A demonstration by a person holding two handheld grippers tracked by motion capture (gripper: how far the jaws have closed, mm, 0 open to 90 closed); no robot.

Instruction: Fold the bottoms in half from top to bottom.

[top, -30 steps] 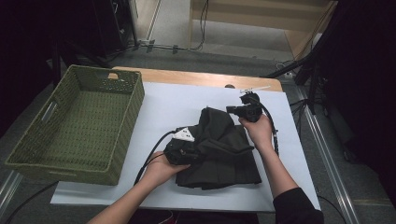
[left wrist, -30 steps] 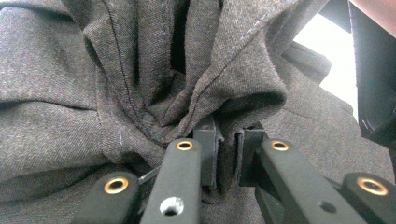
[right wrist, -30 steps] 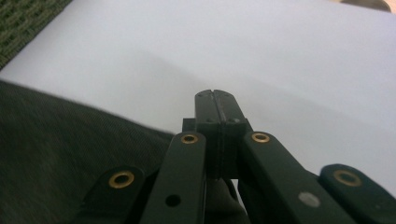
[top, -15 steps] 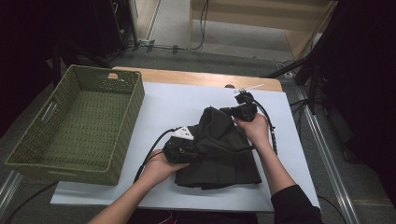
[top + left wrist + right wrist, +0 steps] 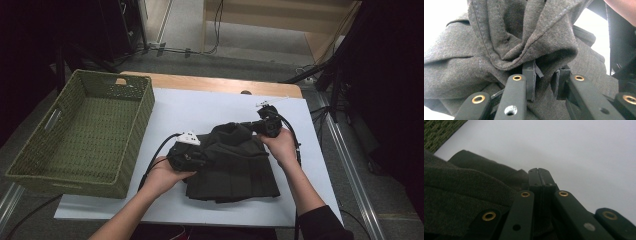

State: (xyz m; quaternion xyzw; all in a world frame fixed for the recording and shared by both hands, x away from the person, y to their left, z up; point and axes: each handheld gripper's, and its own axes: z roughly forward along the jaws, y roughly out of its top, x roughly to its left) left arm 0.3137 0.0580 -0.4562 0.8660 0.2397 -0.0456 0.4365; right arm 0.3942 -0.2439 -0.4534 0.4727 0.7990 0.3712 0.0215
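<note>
Claw states are read first: the left claw (image 5: pixel 544 82) is seen in the left gripper view with its jaws a little apart and a fold of the dark garment (image 5: pixel 524 42) bunched between them, so it appears to be grasping the cloth. The right claw (image 5: pixel 539 178) is seen in the right gripper view with its jaws pressed together; the garment (image 5: pixel 461 195) lies just beside them on the left, but whether any cloth is pinched there cannot be told.

From the high view, the garment (image 5: pixel 235 165) is found on the white sheet (image 5: pixel 210 107) of the table, right of the green woven basket (image 5: pixel 80 135), which holds nothing. The left claw (image 5: pixel 187 156) is held at the garment's left edge, the right claw (image 5: pixel 265 125) at its upper right corner.

As a judgement, slippage is the main risk: only a thin fold is caught on the left, so it could be pulled free if the cloth is lifted or stretched. A loose grasp on the right would let that corner drop and the fold be spoiled. The trailing cable (image 5: pixel 157 150) could also be snagged under the fabric.
</note>
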